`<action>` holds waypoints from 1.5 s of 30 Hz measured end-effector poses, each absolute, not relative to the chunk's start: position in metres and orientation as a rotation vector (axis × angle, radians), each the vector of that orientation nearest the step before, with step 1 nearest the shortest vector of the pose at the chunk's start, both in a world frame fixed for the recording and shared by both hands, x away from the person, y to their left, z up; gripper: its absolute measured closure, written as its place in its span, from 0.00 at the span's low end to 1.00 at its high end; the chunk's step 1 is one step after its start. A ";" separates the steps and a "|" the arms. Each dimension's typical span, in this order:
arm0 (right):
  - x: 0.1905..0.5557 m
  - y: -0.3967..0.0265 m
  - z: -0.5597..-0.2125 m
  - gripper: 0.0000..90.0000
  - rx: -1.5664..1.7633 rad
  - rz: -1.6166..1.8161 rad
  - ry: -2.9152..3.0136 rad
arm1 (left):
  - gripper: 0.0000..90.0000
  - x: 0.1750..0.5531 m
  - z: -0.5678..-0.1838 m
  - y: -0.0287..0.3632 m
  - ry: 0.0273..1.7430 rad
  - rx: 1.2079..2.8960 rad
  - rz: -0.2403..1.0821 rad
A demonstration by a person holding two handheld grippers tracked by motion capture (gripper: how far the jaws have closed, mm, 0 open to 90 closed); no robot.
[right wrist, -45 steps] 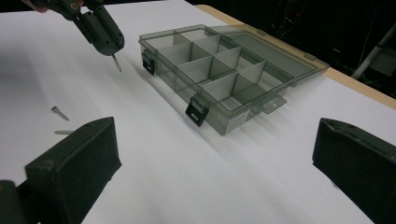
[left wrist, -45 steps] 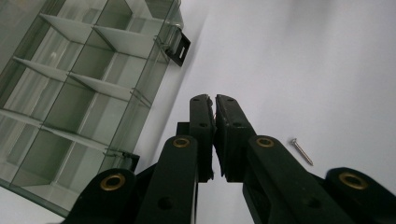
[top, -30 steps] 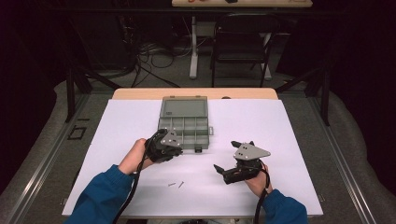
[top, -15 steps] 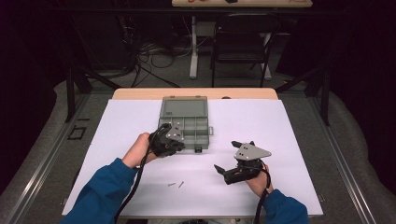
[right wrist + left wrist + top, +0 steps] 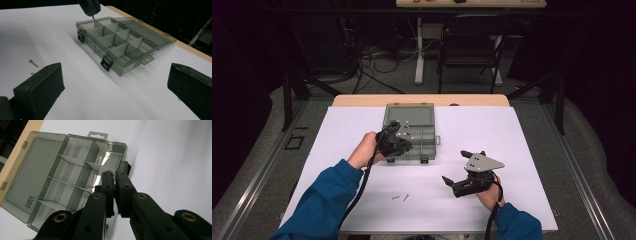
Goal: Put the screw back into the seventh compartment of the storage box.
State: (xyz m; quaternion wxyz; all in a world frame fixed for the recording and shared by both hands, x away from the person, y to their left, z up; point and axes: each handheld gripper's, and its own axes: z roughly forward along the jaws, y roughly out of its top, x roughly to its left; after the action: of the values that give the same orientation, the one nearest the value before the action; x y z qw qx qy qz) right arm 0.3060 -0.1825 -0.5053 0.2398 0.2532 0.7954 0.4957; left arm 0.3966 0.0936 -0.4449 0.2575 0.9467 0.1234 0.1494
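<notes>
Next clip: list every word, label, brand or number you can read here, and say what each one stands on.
"LANIA", embossed or printed small on the open lid of the compartment box, seen in the left gripper view; my reading of the letters is uncertain.
A second, smaller line beside it on the lid: too small to read.
A pale label on the box's front wall in the right gripper view: blurred, unreadable.

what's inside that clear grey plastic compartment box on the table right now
The open clear grey plastic compartment box shows bare compartments. The left gripper, shut on a small metal screw, hangs over a corner compartment. That compartment's floor sits partly behind dividers, so I can't see it fully.
</notes>
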 end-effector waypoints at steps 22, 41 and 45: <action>0.306 -0.183 -0.504 0.00 0.678 1.357 2.177 | 0.96 0.424 -0.457 0.086 0.409 2.603 0.444; 0.305 -0.182 -0.505 0.00 0.678 1.351 2.182 | 0.95 0.439 -0.478 0.076 0.467 2.646 0.407; 0.305 -0.183 -0.505 0.00 0.680 1.349 2.182 | 0.95 0.441 -0.482 0.075 0.475 2.653 0.399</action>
State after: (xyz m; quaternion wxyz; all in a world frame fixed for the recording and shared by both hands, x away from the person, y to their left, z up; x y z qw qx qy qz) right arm 0.3053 -0.1825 -0.5052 0.2415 0.2487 0.7977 0.4934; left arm 0.4413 0.0754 -0.4817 0.2072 0.9526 0.1706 0.1432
